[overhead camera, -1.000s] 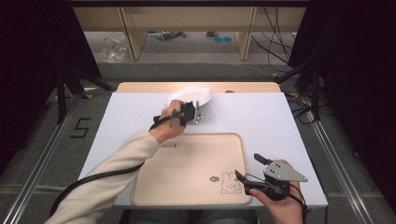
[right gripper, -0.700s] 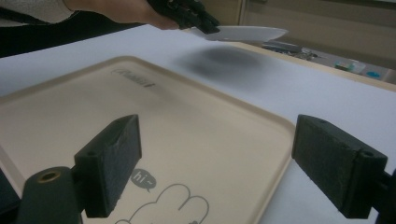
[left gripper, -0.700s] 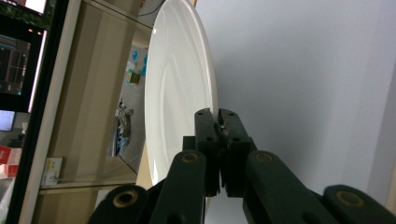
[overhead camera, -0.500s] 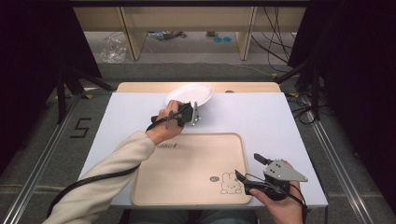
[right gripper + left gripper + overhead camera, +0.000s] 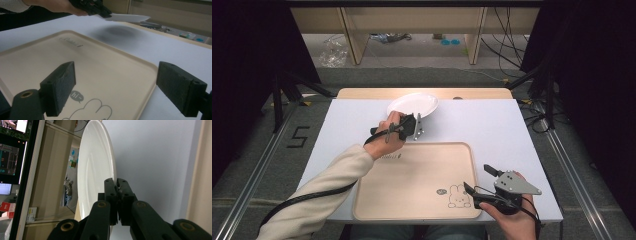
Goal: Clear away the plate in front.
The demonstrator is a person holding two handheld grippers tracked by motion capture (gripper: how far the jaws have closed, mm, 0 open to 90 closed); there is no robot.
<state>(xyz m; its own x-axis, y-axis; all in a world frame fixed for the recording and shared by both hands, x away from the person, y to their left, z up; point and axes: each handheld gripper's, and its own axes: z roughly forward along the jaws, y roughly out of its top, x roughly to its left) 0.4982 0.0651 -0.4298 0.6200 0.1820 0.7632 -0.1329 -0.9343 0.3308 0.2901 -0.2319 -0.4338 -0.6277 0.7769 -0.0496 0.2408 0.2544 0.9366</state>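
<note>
The left gripper [image 5: 414,126] was closed on the near rim of the white plate [image 5: 414,104], its two jaws pinching the thin edge, as the left gripper view showed well. The plate was lifted off the table: in the right gripper view it hung in the air with a soft shadow on the white table top [image 5: 492,125] below it. It was beyond the far edge of the wooden tray [image 5: 412,175], a little left of the tray's middle, and it seemed to be tilted slightly.

My judgement is that the work was to bring the plate onto the tray. The picking up was done; the carrying toward the person and the setting down were left. The tray was bare except for the printed rabbit drawing [image 5: 456,195] in its near right corner, so there was wide room to put the plate.

The tray had a low raised rim, and the plate should pass above its far rim before going down. The hold was only on one side of the rim, so the plate could swing or slip if it was moved quickly.

The right gripper [image 5: 482,179] rested at the near right corner of the tray, with its jaws standing wide apart and nothing between them. It was well apart from the plate's likely path.
</note>
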